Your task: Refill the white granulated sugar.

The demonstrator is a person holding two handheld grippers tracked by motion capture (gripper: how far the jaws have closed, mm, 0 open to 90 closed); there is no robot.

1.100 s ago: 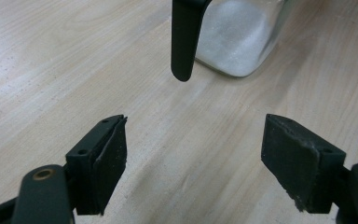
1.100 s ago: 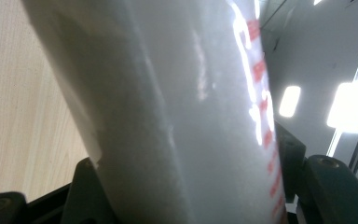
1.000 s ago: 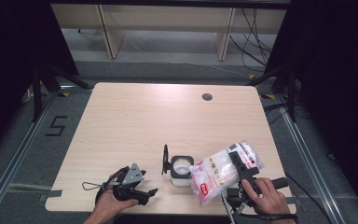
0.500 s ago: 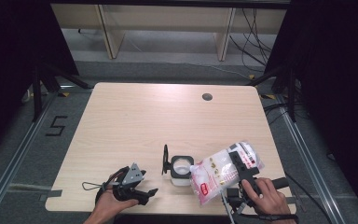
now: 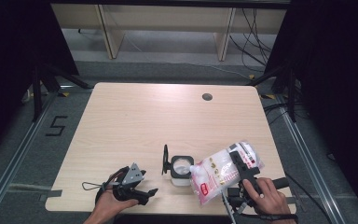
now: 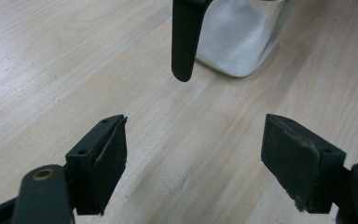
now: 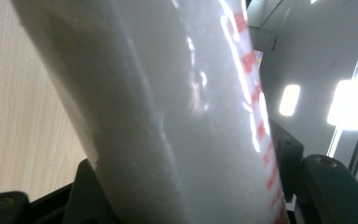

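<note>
Right gripper (image 5: 240, 164): jaws clamped on the bag (image 5: 223, 170) from both sides; the bag fills the gap between them in the right gripper view (image 7: 177, 116); the person's right hand (image 5: 265, 193) grips the handle behind the jaws
Bag: white, clear plastic with red print, full of white grains; tilted, its lower corner ahead of the right jaws and over the mouth of the container (image 5: 181, 169); whether it touches the rim I cannot tell
Container: clear, square, with a black rim and a black hinged lid (image 5: 165, 159) standing open; ahead of the left jaws in the left gripper view (image 6: 235, 37), well apart from them
Left gripper (image 5: 142, 189): jaws spread wide with bare table (image 5: 135, 116) between the pads (image 6: 109, 163); nothing held; left hand (image 5: 114, 200) around its body, low over the table
</note>
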